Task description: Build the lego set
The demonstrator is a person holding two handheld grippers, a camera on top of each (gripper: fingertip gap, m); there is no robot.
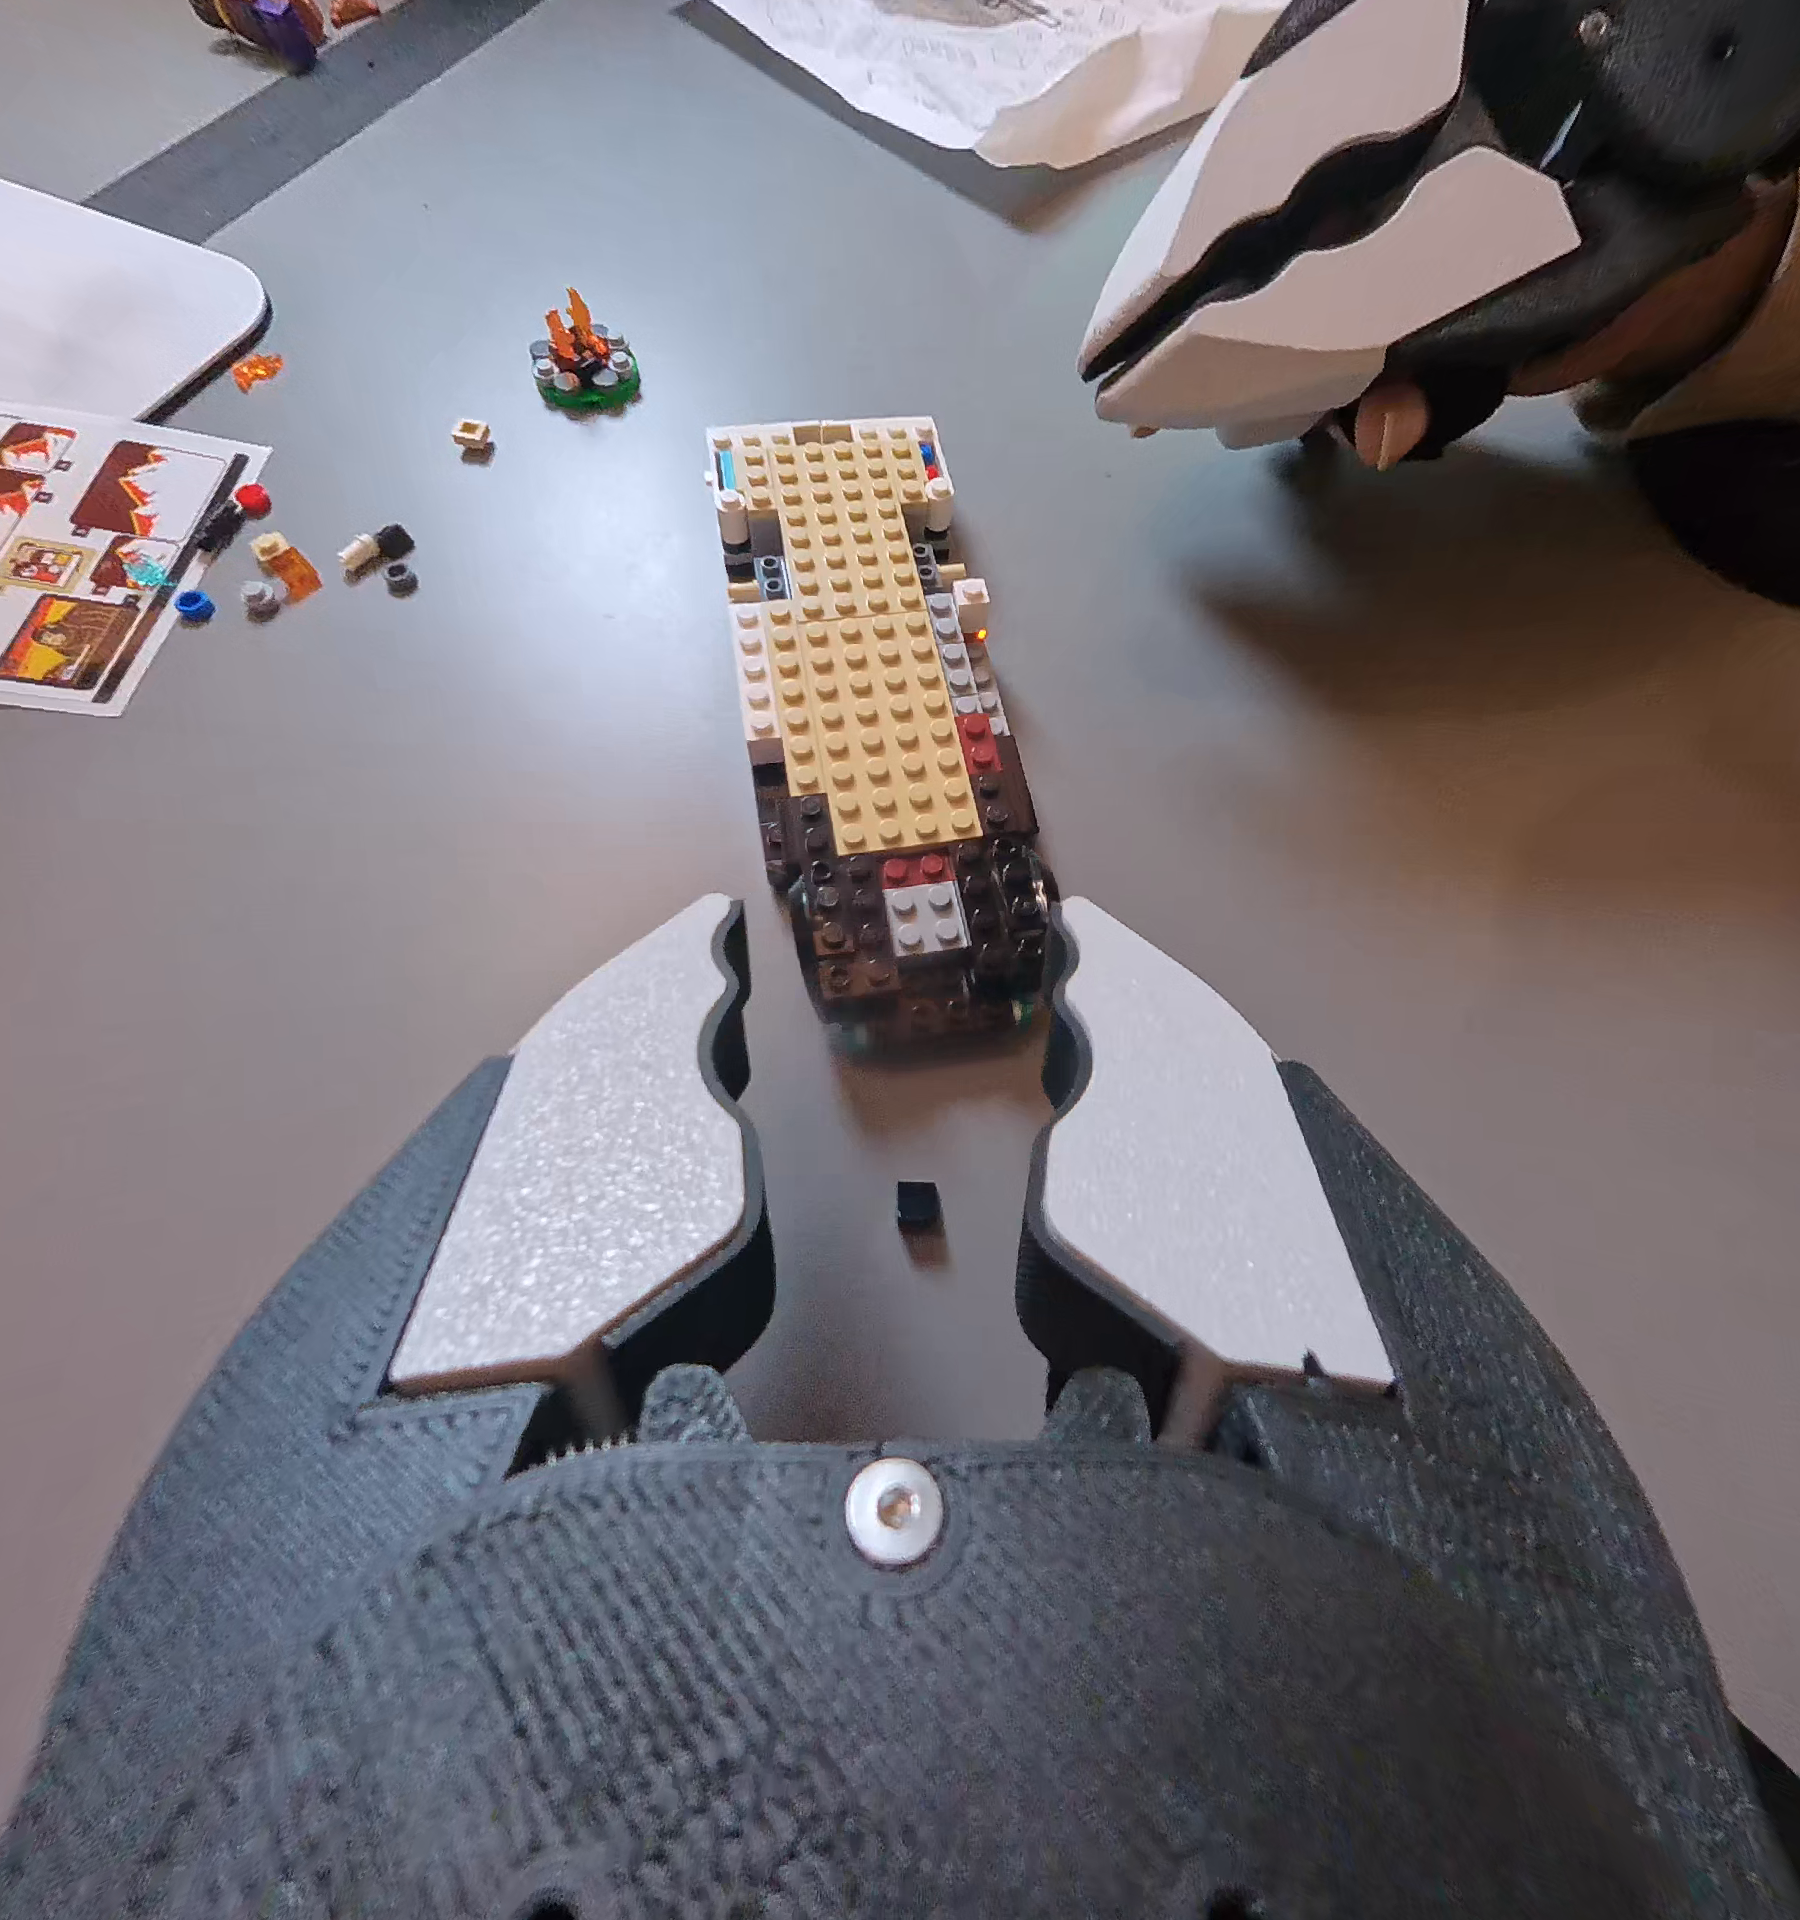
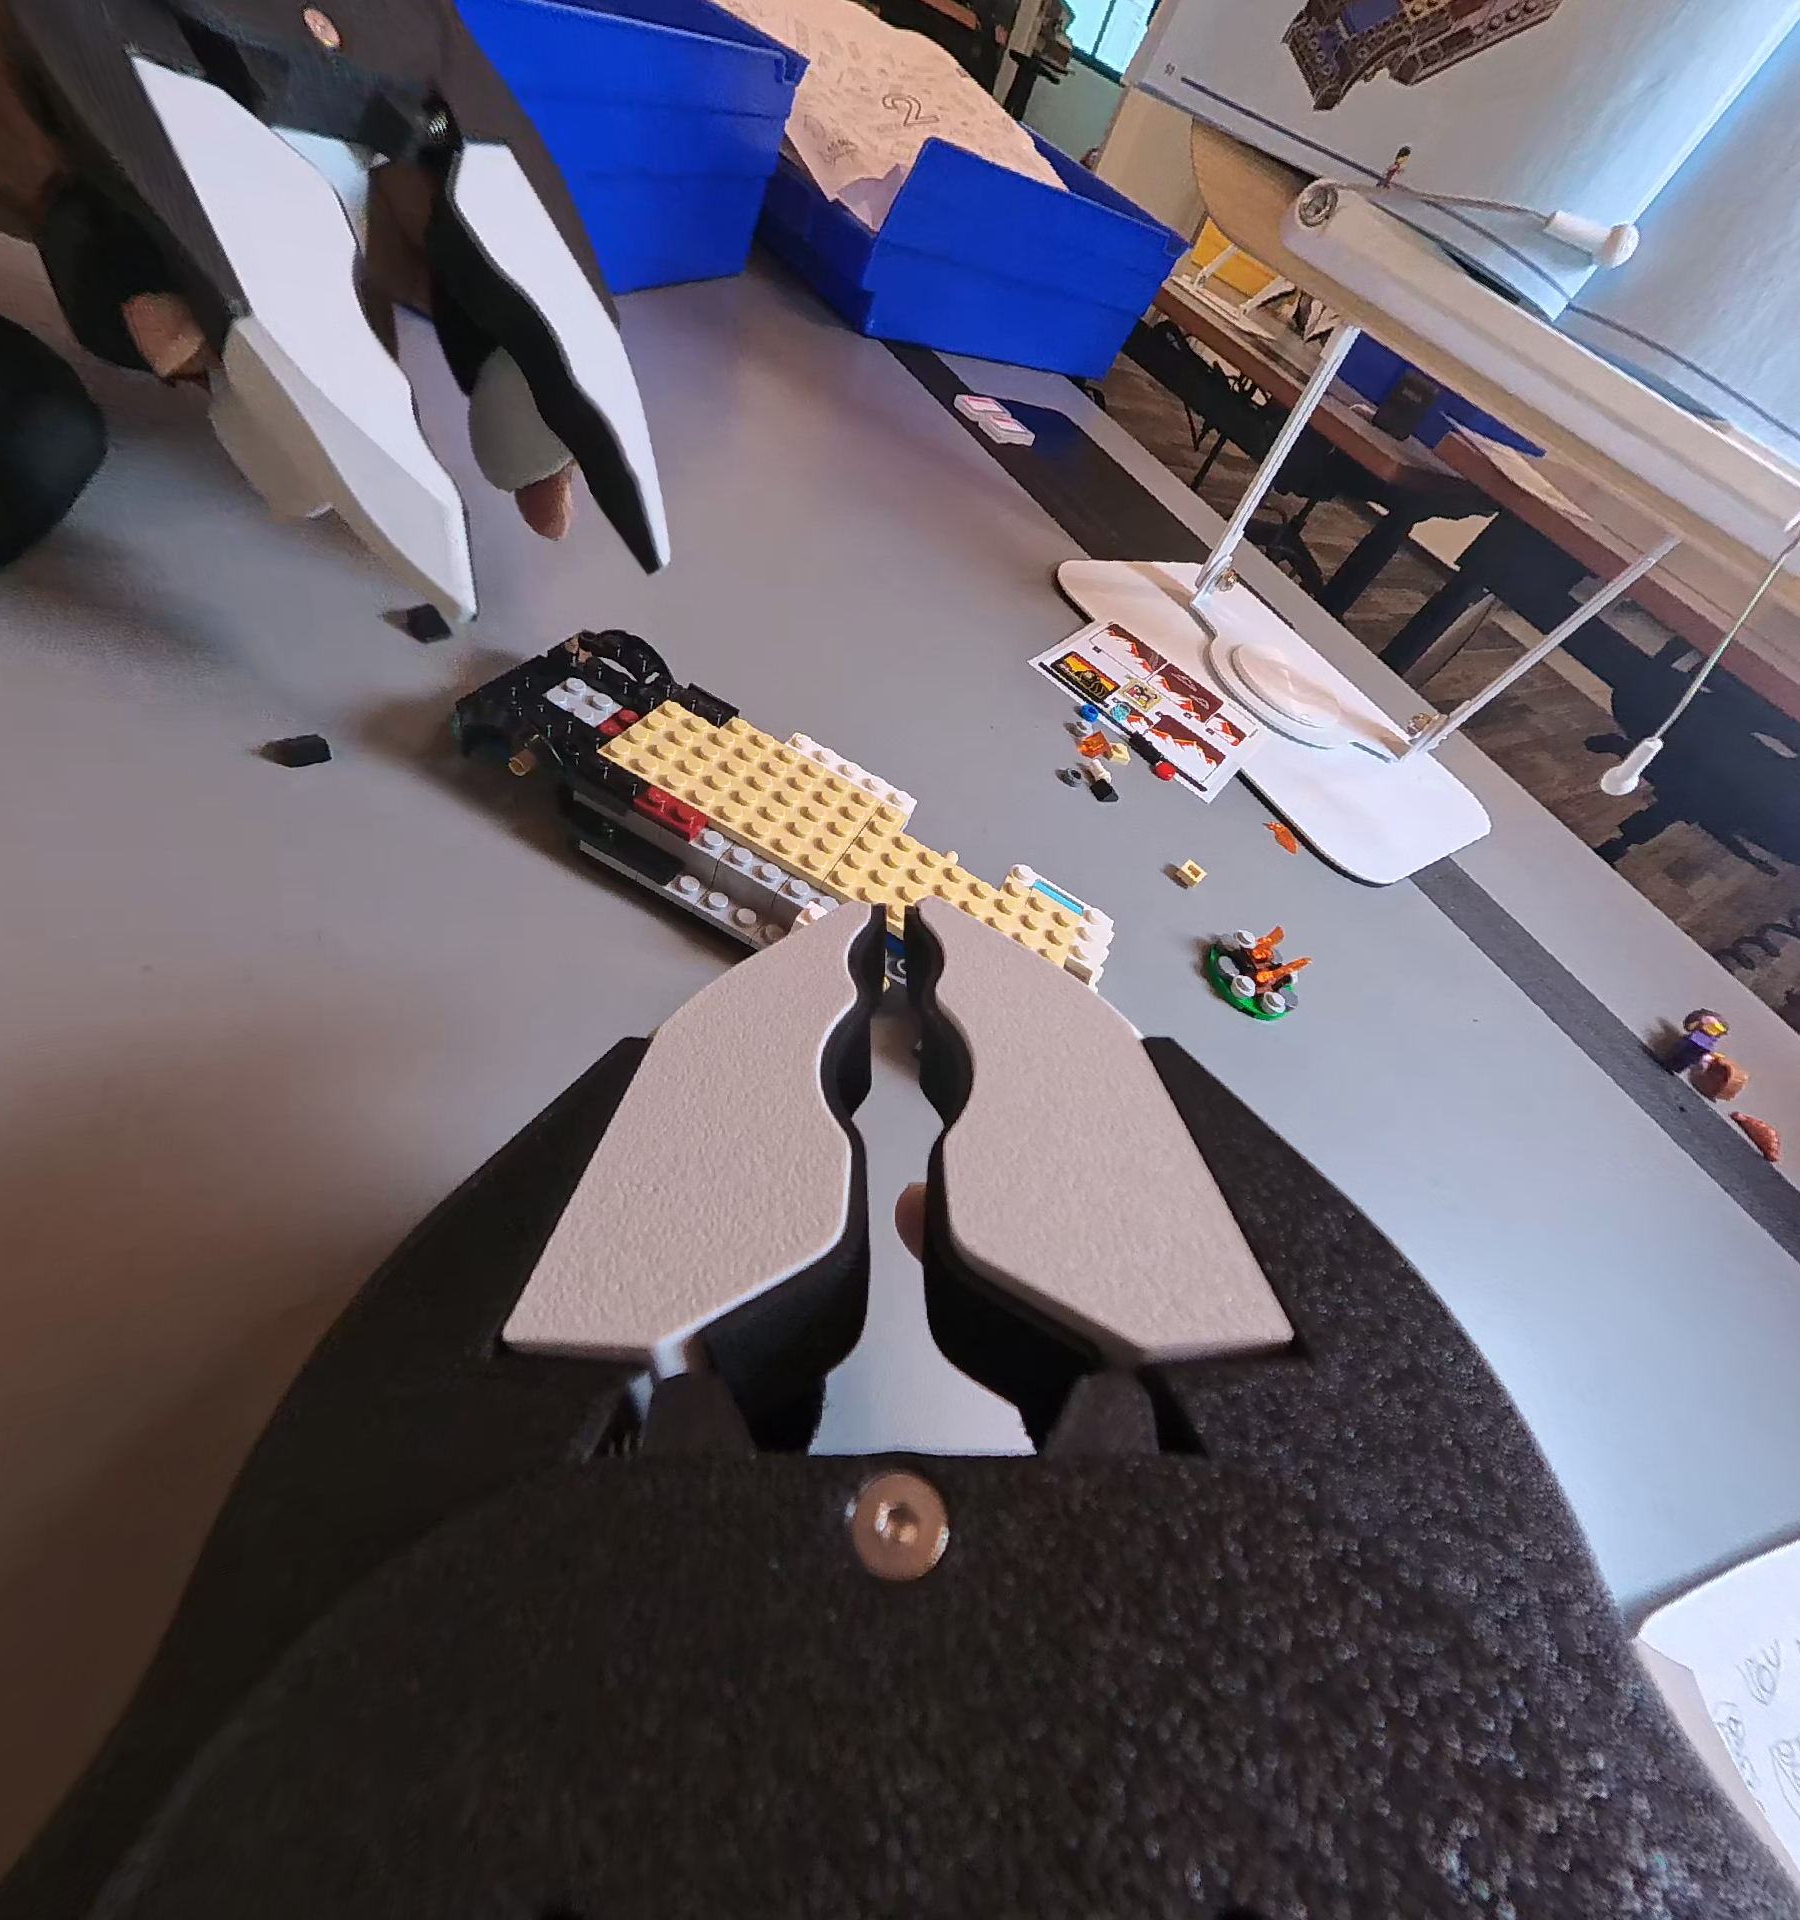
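Straight ahead of your left gripper [image 1: 896, 966] lies the long brick model [image 1: 860, 717], its long axis running directly away from you along the fingers. The dark near end sits between the two open fingertips; the right fingertip [image 1: 1083, 956] is just beside it or touching, I cannot tell which, while the left fingertip stands apart. A small black piece [image 1: 919, 1200] lies on the grey table [image 1: 1395, 831] inside the jaws, nearer to you. Your right gripper [image 2: 896, 920] is closed with almost no gap, hovering near the far, light end.
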